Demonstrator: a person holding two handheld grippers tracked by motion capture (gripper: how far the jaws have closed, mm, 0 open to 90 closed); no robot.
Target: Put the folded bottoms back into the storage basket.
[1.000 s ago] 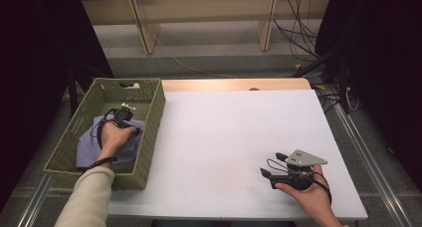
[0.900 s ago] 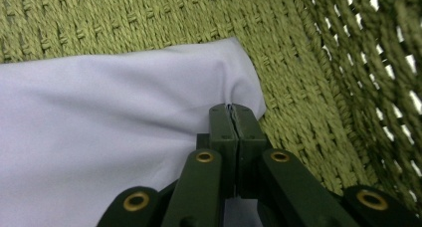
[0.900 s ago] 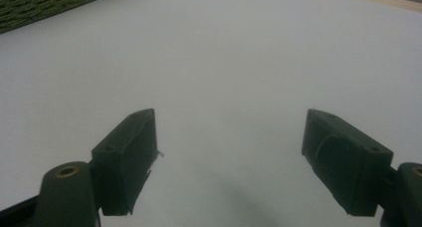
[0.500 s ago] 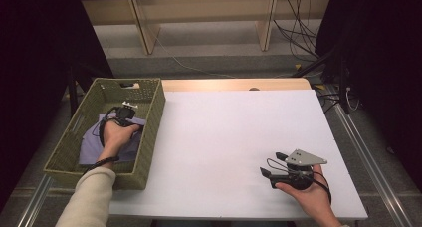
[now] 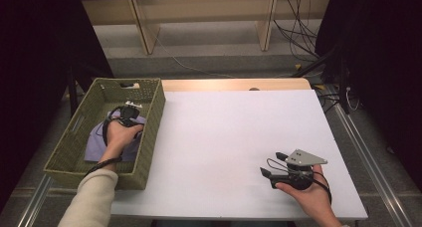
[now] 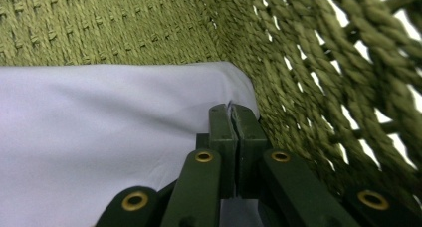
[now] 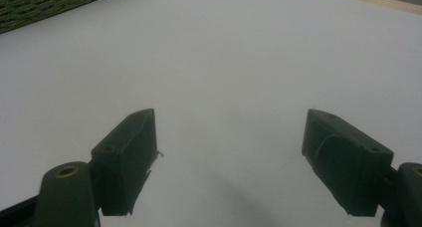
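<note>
A woven olive basket (image 5: 130, 80) stands at the table's left side with a lavender cloth (image 5: 94, 145) lying in it. My left gripper (image 5: 129, 107) reaches down into the basket over the cloth's far end. In the left gripper view its jaws (image 6: 231, 110) are pressed together, a thin sliver of the cloth's (image 6: 99, 137) corner is pinched at their tips, and the basket's wall (image 6: 323, 87) is close on the right. My right gripper (image 5: 272, 163) rests low at the near right of the white table, open (image 7: 231, 137), with nothing between its jaws.
The white tabletop (image 5: 234, 132) spreads between the basket and the right hand. A wooden strip (image 5: 234, 84) runs along its far edge. Cables (image 5: 298, 33) and shelf legs lie on the floor beyond the table. Metal rails flank both sides.
The left hand has shifted only slightly inside the basket, and the cloth has barely stirred. The right hand and its gripper have stayed where they were.
</note>
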